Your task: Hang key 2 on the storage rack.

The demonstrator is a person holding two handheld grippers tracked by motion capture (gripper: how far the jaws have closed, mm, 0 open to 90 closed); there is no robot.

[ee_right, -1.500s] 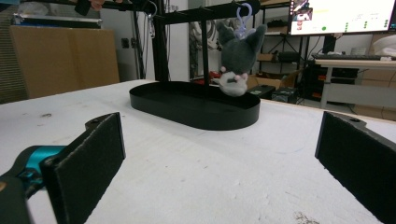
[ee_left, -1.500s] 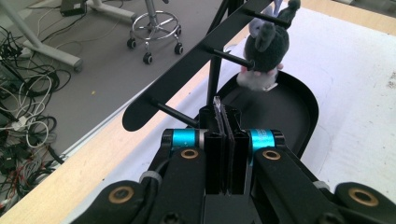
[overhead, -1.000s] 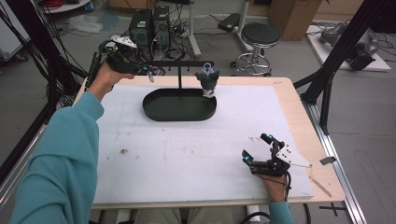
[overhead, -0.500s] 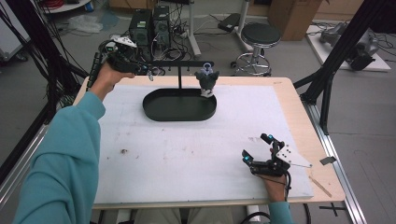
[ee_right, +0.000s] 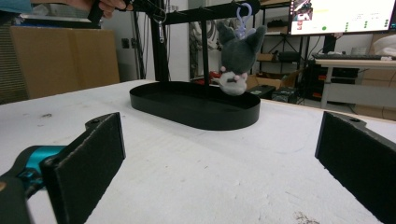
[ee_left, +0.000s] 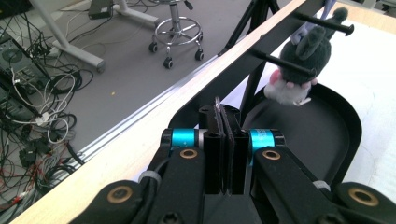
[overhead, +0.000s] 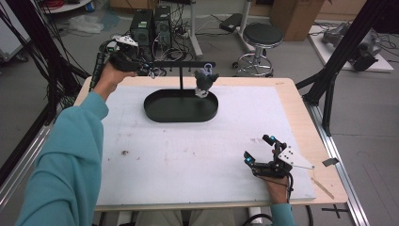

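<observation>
One plush keychain (overhead: 205, 80) already hangs from the stand's bar (overhead: 186, 64); our left claw (ee_left: 223, 140), clamped on a thin ring at the bar's end, hangs another; right claw (overhead: 259, 150) rests open.

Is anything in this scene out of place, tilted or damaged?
Nothing is damaged. The grey plush toy hangs upside down from the black stand, above the tray. A small dark mark soils the white mat near the sleeve.
</observation>
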